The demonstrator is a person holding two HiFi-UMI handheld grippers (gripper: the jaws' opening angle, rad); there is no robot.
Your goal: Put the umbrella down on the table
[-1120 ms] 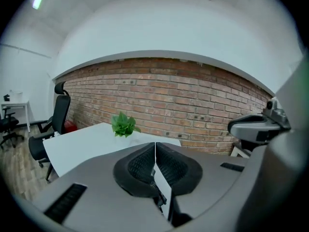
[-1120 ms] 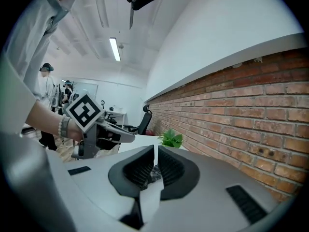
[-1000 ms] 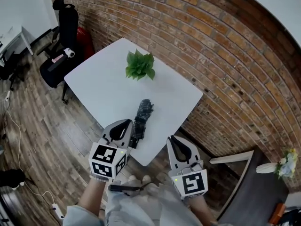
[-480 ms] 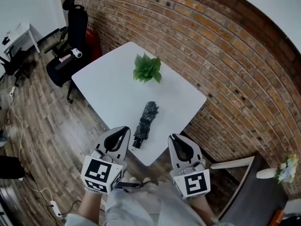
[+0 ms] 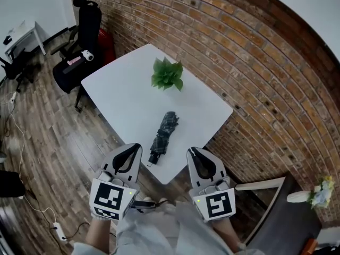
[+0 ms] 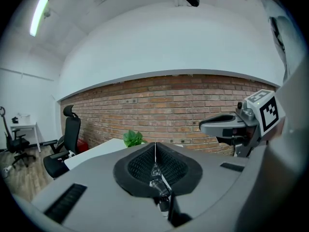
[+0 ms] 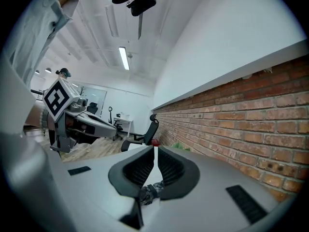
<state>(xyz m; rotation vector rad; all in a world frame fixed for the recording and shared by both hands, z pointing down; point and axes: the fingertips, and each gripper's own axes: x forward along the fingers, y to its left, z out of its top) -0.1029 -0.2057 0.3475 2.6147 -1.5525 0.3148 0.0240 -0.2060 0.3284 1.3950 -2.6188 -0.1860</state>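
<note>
The folded dark umbrella with a mottled grey pattern (image 5: 163,132) already lies flat on the square white table (image 5: 122,94). It sits close to the table's near corner, its long axis running from about 1 o'clock to 7 o'clock in the head view. Its handle end points toward the person and nearly reaches the edge. Neither gripper touches it.

The placing looks done, so the step in hand is judged to be clearing away. To do that well, both tools should back off toward 6 o'clock and stay above table height, so no jaw tip clips the handle end. With the umbrella so near the corner, a small knock could roll it off. The leafy green potted plant (image 5: 168,74), at 12 o'clock from the umbrella and well apart from it, poses no risk.

The left gripper (image 5: 135,147) hangs off the table's edge at about 7 o'clock from the umbrella. Its jaws are pressed together with nothing between them (its own view shows only a hairline seam). The right gripper (image 5: 193,152) sits at about 5 o'clock from the umbrella, also beyond the table edge. Its jaws are likewise closed and empty, with a bit of the umbrella glimpsed past them, below.

The two are held side by side, near each other, both pointing toward 12 o'clock and roughly level. Their marker cubes face back toward the person, and the hands are tucked close to the body. The red-brown brick wall (image 5: 239,52) runs behind the table.
</note>
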